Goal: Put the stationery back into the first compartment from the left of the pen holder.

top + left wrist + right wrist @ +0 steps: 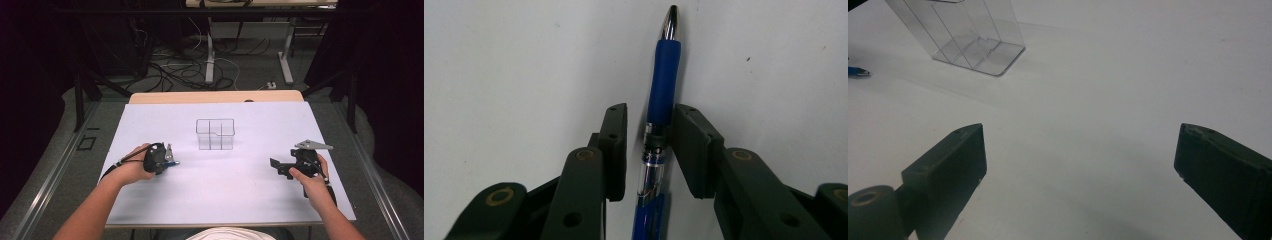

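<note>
Blue pen [663,95] lies flat on the white desk [240,185], left of the clear box [215,134]. My left gripper [649,120] has its fingers close around the barrel, gap on one side, not clamped. Right gripper [1078,160] fingers wide apart over bare desk.

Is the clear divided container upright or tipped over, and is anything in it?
Upright and empty. The clear container stands on its base on the white table, open top upward; only its dividers show through the walls.
</note>
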`<state>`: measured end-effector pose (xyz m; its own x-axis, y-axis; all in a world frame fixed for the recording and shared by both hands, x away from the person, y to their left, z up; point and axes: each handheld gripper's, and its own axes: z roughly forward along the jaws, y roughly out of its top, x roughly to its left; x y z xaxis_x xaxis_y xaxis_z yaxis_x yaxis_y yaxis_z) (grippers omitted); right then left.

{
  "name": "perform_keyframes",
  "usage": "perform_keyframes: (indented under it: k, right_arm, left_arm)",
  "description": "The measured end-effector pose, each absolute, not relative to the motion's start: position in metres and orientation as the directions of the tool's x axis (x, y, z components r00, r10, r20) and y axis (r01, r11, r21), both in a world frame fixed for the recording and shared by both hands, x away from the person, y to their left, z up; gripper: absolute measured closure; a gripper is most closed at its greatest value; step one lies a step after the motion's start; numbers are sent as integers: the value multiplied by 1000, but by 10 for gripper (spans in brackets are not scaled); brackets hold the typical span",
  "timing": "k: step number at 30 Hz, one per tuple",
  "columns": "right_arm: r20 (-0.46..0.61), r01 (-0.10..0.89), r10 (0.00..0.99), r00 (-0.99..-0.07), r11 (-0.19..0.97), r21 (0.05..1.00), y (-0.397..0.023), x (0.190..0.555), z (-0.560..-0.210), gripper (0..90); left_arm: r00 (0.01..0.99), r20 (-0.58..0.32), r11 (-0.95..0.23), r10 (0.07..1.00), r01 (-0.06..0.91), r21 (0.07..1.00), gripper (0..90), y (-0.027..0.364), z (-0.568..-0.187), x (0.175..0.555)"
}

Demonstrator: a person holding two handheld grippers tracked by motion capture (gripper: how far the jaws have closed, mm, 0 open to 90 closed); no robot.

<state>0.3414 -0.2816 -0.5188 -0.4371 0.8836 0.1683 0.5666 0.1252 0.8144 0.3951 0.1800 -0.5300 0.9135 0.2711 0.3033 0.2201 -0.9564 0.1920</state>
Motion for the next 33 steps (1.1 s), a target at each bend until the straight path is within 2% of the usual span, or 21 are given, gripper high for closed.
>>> perform_keyframes:
  k: [12,22,33]
  right_arm:
    - [170,569,884,-436,124,813,-281,342,-519,63]
    - [169,570,884,-435,126,812,-282,341,-519,63]
    - [168,569,884,-436,126,813,-282,341,-519,63]
  left_arm:
    - [923,311,-969,227,183,163,781,179,-531,395]
    - [925,309,-971,222,180,159,789,178,-529,394]
    - [914,281,-949,294,245,196,790,180,-524,394]
